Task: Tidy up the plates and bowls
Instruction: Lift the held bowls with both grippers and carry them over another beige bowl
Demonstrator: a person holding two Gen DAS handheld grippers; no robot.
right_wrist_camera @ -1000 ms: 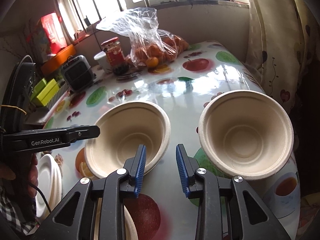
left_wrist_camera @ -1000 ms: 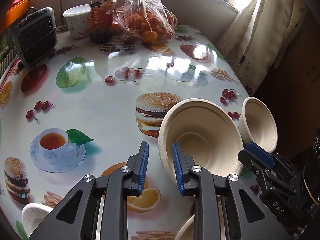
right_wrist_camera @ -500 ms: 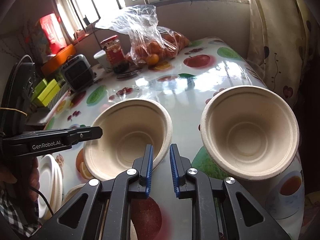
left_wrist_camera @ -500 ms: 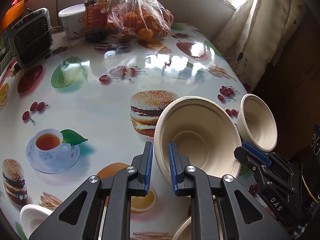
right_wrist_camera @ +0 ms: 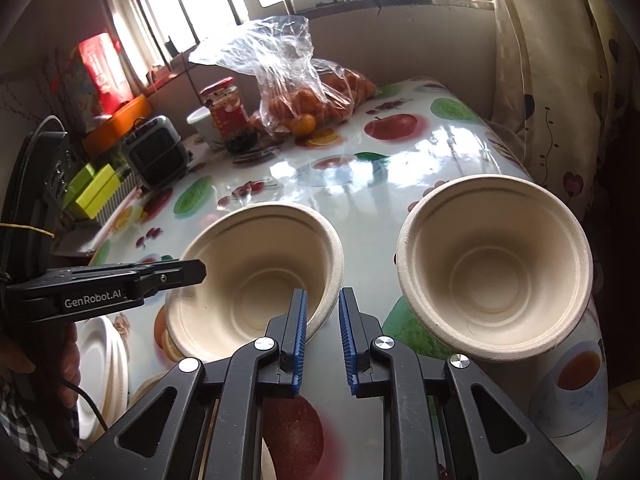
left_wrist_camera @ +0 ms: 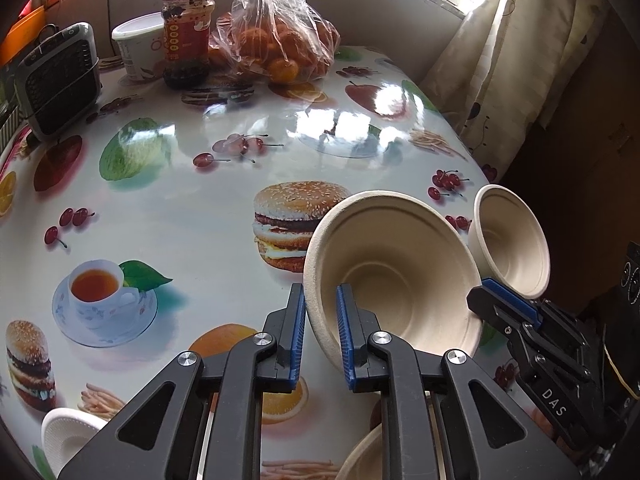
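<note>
A beige paper bowl (left_wrist_camera: 392, 280) sits on the printed tablecloth, seen also in the right wrist view (right_wrist_camera: 256, 280). My left gripper (left_wrist_camera: 319, 292) is shut on its near left rim, one pad inside and one outside. My right gripper (right_wrist_camera: 323, 294) is shut on the same bowl's right rim; in the left wrist view its tips (left_wrist_camera: 480, 296) straddle that edge. A second, deeper beige bowl (right_wrist_camera: 496, 268) stands apart to the right (left_wrist_camera: 512, 240). A stack of white plates (right_wrist_camera: 104, 368) lies at the near left, beneath the left gripper (right_wrist_camera: 200, 270).
At the table's far end are a bag of oranges (left_wrist_camera: 280, 40), a red-labelled jar (left_wrist_camera: 186, 36), a white tub (left_wrist_camera: 140, 48) and a small black heater (left_wrist_camera: 60, 76). A curtain (left_wrist_camera: 500, 60) hangs past the right edge. Another beige rim (left_wrist_camera: 360, 456) and a white plate (left_wrist_camera: 68, 432) lie nearest me.
Both pairs of jaws have narrowed onto the bowl's rim, the left on its left edge, the right on its right edge. Neither hand has shifted.
</note>
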